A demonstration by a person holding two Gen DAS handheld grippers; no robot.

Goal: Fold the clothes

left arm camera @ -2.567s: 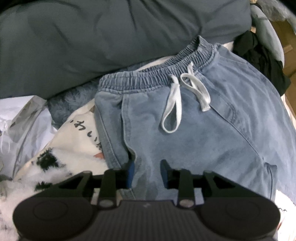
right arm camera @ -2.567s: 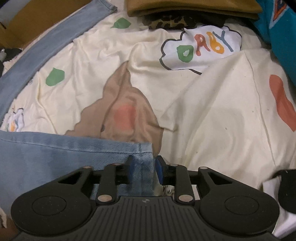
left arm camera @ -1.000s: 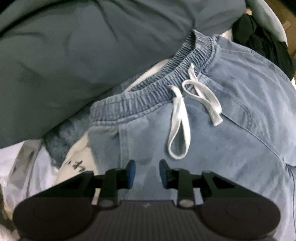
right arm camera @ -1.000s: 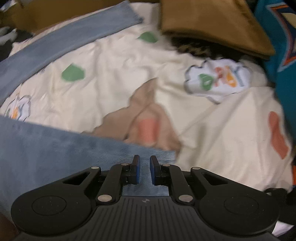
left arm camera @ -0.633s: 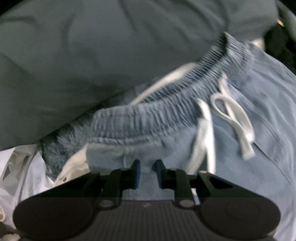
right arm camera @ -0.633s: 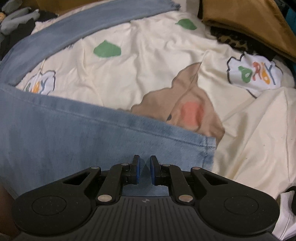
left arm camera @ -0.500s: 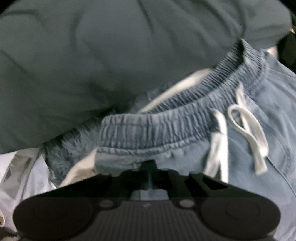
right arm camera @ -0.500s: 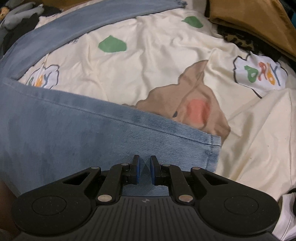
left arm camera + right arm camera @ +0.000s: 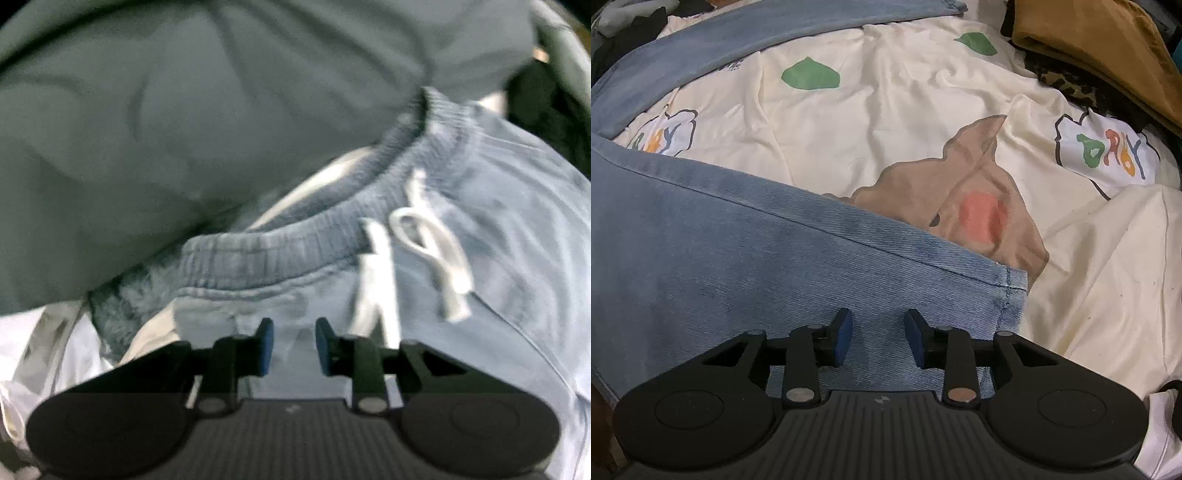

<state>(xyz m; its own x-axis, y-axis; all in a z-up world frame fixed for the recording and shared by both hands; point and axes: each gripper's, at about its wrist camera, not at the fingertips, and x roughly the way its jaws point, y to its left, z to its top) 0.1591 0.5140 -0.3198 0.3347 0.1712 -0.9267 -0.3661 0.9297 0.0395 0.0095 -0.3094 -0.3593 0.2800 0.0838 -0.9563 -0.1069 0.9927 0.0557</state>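
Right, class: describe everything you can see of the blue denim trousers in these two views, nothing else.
The denim trousers are light, faded blue cotton-like twill. The left wrist view shows a gathered elastic waistband with a white drawstring tied in loops, lying against a grey-green quilt. The right wrist view shows one leg's stitched hem spread flat on a cream cartoon-print sheet, the other leg further off. Both grippers' jaws have just been opening above the cloth.
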